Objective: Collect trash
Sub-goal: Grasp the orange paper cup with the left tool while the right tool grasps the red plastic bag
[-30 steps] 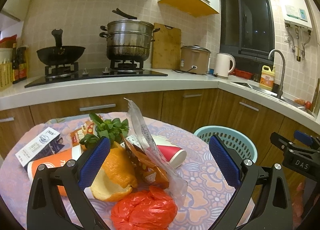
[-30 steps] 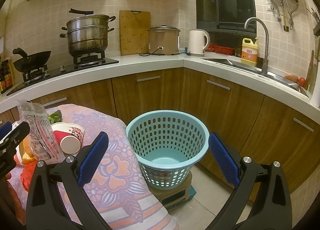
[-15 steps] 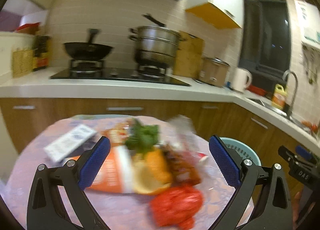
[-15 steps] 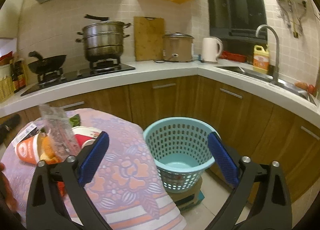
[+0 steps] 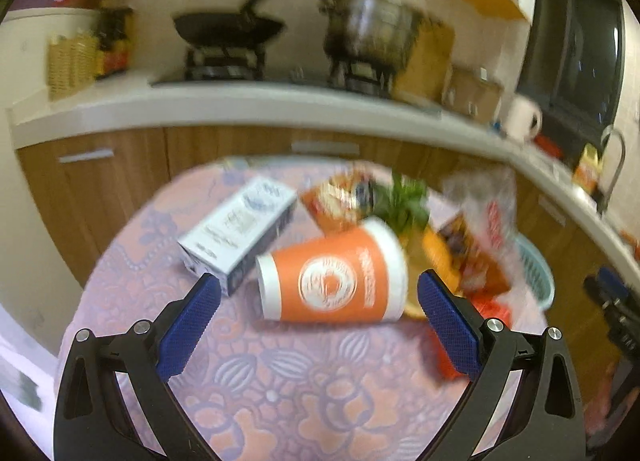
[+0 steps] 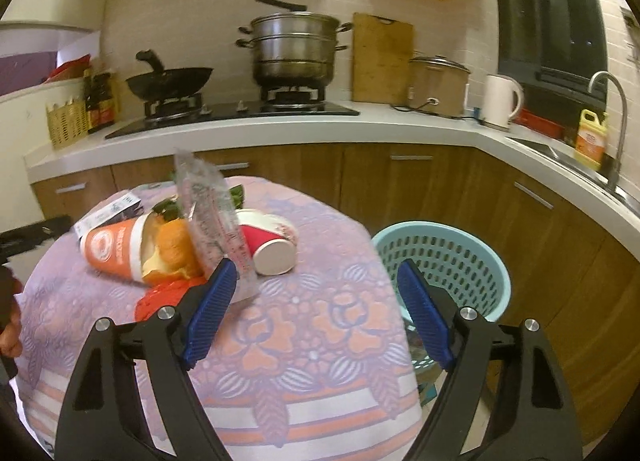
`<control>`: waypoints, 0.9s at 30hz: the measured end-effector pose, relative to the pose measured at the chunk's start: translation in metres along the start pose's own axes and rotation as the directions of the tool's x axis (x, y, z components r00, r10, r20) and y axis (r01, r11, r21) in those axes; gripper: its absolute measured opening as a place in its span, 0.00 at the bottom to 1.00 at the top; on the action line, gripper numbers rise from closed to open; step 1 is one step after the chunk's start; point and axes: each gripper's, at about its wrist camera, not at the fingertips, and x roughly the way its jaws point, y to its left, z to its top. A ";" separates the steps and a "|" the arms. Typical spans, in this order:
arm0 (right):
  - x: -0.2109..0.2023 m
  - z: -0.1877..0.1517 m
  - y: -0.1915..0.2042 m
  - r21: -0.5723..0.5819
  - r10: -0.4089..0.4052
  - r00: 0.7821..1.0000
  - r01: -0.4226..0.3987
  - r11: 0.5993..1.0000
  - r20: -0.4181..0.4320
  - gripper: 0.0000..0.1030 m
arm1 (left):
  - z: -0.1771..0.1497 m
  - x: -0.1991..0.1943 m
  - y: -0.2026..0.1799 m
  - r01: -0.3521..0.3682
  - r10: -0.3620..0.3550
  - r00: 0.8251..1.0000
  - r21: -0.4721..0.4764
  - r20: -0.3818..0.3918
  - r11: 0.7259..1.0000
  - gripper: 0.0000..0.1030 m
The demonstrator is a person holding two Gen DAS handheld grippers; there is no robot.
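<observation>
Left wrist view (blurred): your left hand-held gripper [image 5: 318, 319] is spread wide and holds nothing, with an orange paper cup [image 5: 334, 275] lying on its side on the desk [image 5: 280, 393] just beyond its fingertips. A white carton [image 5: 240, 231] lies to the cup's left.

Right wrist view: your right hand-held gripper [image 6: 316, 313] is also wide and empty above the desk's near right edge. The trash pile, including a red cup [image 6: 270, 247] and a clear wrapper [image 6: 212, 221], sits far left; the blue basket [image 6: 444, 265] stands on the floor to the right.

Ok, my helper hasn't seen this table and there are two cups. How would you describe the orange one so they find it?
On the round table with the floral cloth, find the trash pile. The orange cup lies on its side at the pile's left end, beside a white box. Unlike the red cup, it bears a round white logo.
</observation>
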 end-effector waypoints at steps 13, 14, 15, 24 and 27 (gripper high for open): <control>0.014 -0.006 -0.007 -0.015 -0.025 0.998 0.024 1.000 -0.051 0.76 | -0.024 0.021 0.003 0.143 -0.152 0.983 -0.088 -0.099 0.986 0.85; 0.015 -0.007 -0.007 -0.013 -0.025 0.998 0.024 1.000 -0.054 0.76 | -0.024 0.020 0.000 0.150 -0.160 0.981 -0.092 -0.107 0.984 0.85; 0.015 -0.007 -0.007 -0.013 -0.025 0.998 0.024 1.000 -0.055 0.76 | -0.028 0.013 -0.003 0.173 -0.183 0.977 -0.093 -0.110 0.980 0.85; 0.021 -0.012 -0.007 -0.013 -0.024 0.997 0.023 1.000 -0.070 0.76 | -0.036 -0.029 -0.021 0.176 -0.163 0.975 0.071 -0.153 0.982 0.86; 0.022 -0.014 -0.004 -0.017 -0.016 0.997 0.015 1.000 -0.080 0.76 | -0.016 -0.014 -0.005 0.148 -0.141 0.981 0.050 -0.131 0.988 0.89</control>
